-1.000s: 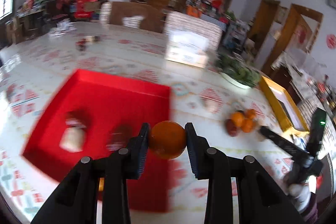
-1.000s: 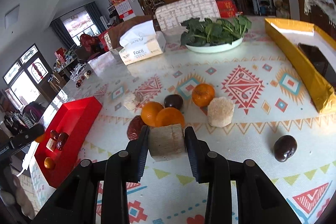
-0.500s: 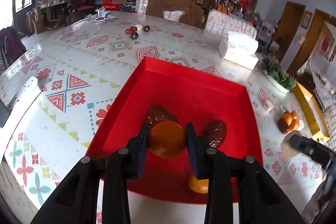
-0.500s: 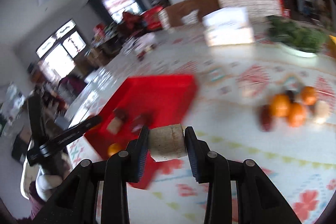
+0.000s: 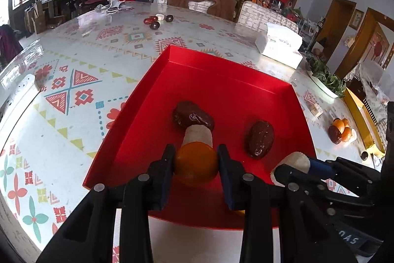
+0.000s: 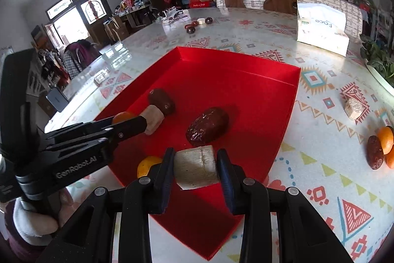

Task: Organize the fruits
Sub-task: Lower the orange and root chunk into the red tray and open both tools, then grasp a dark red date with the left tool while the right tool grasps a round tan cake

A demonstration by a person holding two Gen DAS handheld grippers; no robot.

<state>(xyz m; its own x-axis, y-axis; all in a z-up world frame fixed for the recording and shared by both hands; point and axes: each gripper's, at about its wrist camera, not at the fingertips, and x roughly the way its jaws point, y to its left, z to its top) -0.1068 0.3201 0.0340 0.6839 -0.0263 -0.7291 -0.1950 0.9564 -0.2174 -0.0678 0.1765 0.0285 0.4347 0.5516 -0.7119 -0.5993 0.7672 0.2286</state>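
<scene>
While both grippers are hovering over a red tray (image 5: 221,80), each is pinching one piece of food.

The left gripper (image 5: 196,164) is squeezing an orange (image 5: 195,165) between its jaws above the tray's near half, and the right gripper (image 6: 195,168) is clamping a pale cut chunk (image 6: 195,169) above the tray's near corner. Inside the tray two dark red dates (image 6: 208,125) are lying apart, one touching another pale chunk (image 5: 197,136), and a second orange (image 6: 147,164) is sitting near the front edge. On the patterned tablecloth (image 6: 320,139) to the right, more oranges and a date (image 6: 374,152) are waiting in a cluster, with a tissue box (image 6: 322,28) standing farther back.
</scene>
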